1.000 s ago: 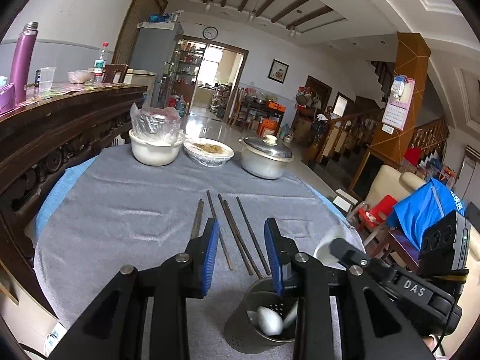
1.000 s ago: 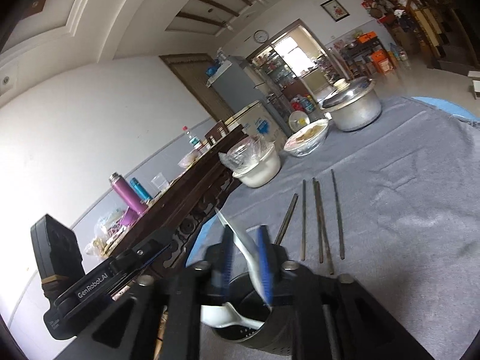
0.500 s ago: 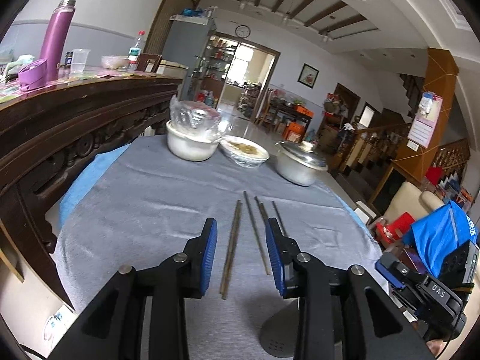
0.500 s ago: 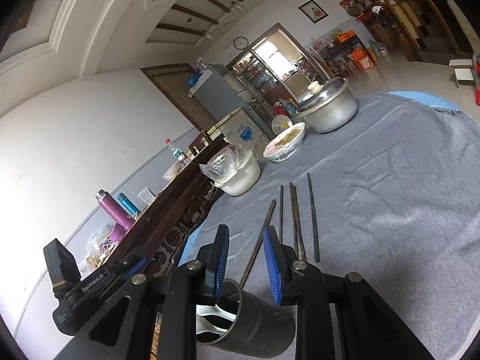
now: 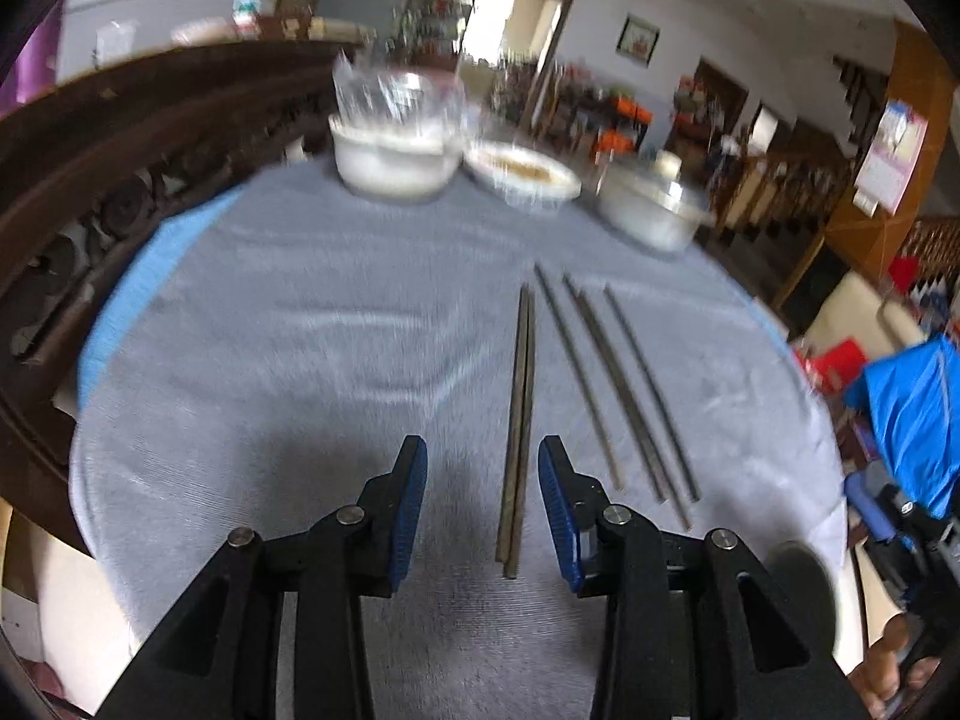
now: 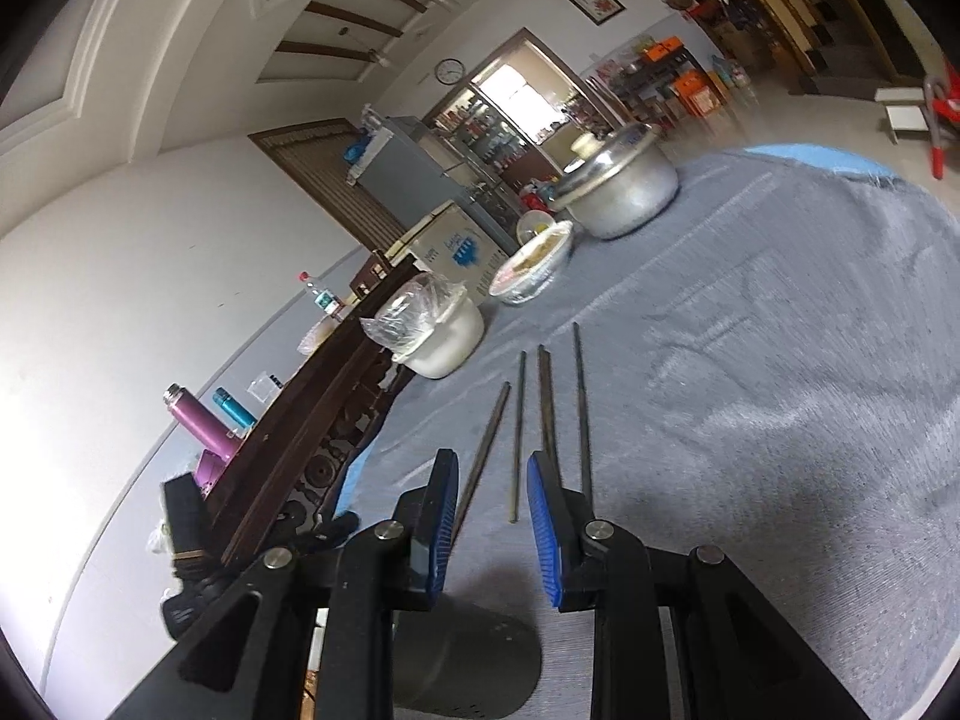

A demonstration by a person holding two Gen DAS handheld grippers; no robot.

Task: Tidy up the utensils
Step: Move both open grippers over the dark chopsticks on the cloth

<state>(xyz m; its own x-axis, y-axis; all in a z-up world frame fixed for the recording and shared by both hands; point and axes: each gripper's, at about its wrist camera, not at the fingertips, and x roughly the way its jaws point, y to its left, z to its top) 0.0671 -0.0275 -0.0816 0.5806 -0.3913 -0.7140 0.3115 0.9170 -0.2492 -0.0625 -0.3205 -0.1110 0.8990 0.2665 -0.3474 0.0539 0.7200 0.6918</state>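
Note:
Several dark chopsticks lie side by side on the grey tablecloth [image 5: 300, 360]. My left gripper [image 5: 483, 510] is open and empty, its jaws either side of the near end of the leftmost pair of chopsticks [image 5: 521, 420], just above it. My right gripper [image 6: 489, 522] is open and empty, over the near ends of the chopsticks [image 6: 517, 438]. The dark metal utensil holder [image 6: 468, 666] stands below my right gripper; its rim also shows in the left wrist view [image 5: 801, 594] at the lower right.
A white bowl covered with plastic [image 5: 393, 150], a bowl of food [image 5: 522, 174] and a lidded metal pot [image 5: 651, 210] stand at the table's far side. A dark carved wooden rail [image 5: 120, 138] runs along the left. A purple flask [image 6: 201, 426] stands on it.
My right gripper let go of the white spoon into the holder and opened. My left gripper moved left and forward, down over the leftmost pair of chopsticks.

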